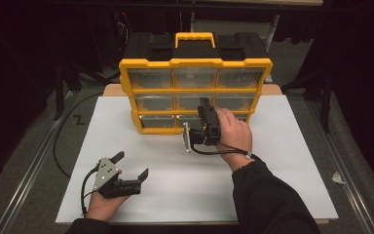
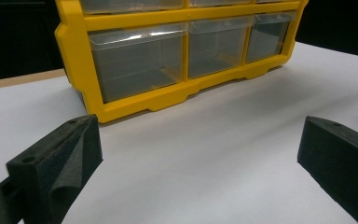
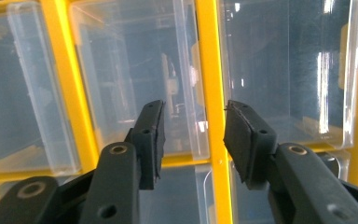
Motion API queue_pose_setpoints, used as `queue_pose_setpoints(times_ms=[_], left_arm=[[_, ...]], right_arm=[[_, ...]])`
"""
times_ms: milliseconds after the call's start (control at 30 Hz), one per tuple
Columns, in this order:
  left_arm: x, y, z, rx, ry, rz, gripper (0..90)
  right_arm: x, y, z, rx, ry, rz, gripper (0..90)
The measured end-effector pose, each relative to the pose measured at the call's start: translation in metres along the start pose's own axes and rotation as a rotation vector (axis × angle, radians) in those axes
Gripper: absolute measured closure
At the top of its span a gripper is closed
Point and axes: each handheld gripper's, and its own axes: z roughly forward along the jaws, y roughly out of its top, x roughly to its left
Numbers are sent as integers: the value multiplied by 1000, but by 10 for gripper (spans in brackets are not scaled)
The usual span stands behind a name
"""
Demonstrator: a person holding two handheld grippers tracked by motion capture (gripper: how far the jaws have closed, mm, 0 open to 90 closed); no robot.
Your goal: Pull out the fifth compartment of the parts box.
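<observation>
A yellow-framed organizer (image 1: pixel 195 62) with a black back and a yellow handle stands upright at the far middle of the white tabletop (image 1: pixel 277 161), showing three rows of clear drawers. My right gripper (image 1: pixel 205 105) is up against its front, near the middle and bottom rows. In the right gripper view the right gripper (image 3: pixel 193 121) has its jaws partly apart with nothing between them, and behind the gap run a yellow divider (image 3: pixel 209 93) and the edge of a clear drawer (image 3: pixel 135 70). My left gripper (image 1: pixel 132 164) rests open low at the near left, and in its own view the left gripper (image 2: pixel 200 154) faces the organizer (image 2: pixel 135 105).
The white tabletop lies on a wooden board (image 1: pixel 112 90) that juts out behind it. Metal rails (image 1: pixel 24 190) run along both sides of the table. A black cable (image 1: pixel 61 146) loops over the left edge. A scrap of white paper (image 1: pixel 338 178) lies off the table's right side.
</observation>
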Motion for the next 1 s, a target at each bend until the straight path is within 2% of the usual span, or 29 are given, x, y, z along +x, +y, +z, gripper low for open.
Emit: queue_pose_setpoints(times_ms=[33, 67, 100, 133, 167, 200, 233, 267, 300, 367, 433, 467, 633, 700, 767, 833, 1000], left_arm=[[0, 0, 0, -1, 0, -2, 4], [0, 0, 0, -2, 0, -3, 4], [0, 0, -1, 0, -1, -3, 4], [1, -1, -1, 0, -2, -3, 4], [1, -1, -1, 1, -1, -3, 4], [1, -1, -1, 1, -2, -3, 4], [1, -1, -1, 0, -3, -3, 4], [1, -1, -1, 0, -3, -3, 3], [1, -1, -1, -2, -4, -3, 3], [0, -1, -1, -3, -7, -2, 3], [0, 0, -1, -4, -8, -2, 4], [0, 0, -1, -3, -8, 0, 3], [0, -1, 1, -1, -12, 0, 4], [0, -1, 1, -1, -13, -1, 4], [0, -1, 1, -1, -14, -1, 3], [1, -1, 1, -2, -15, -3, 3], [1, 0, 1, -3, -14, -2, 4]], right_arm=[[-3, 1, 3, -10, -6, -29, 616], [-1, 1, 5, 1, -1, -8, 621], [-2, 2, 7, -2, -7, -34, 630], [-2, 2, 9, 3, -3, -28, 640], [-3, 2, 11, -6, -7, -58, 642], [0, 2, 13, 11, -2, -34, 648], [-1, 2, 15, 6, -9, -61, 656], [0, 2, 15, 15, -4, -42, 662], [-3, 3, 17, 3, -12, -89, 668], [0, 2, 19, 21, 0, -50, 687], [0, 3, 20, 21, -3, -48, 701], [-1, 4, 21, 10, -9, -66, 708], [2, 6, 23, 6, -20, -64, 740], [0, 6, 25, -3, -28, -80, 749], [2, 6, 25, 10, -22, -46, 750], [1, 7, 26, -2, -29, -75, 763], [0, 10, 27, 3, -28, -77, 782]])
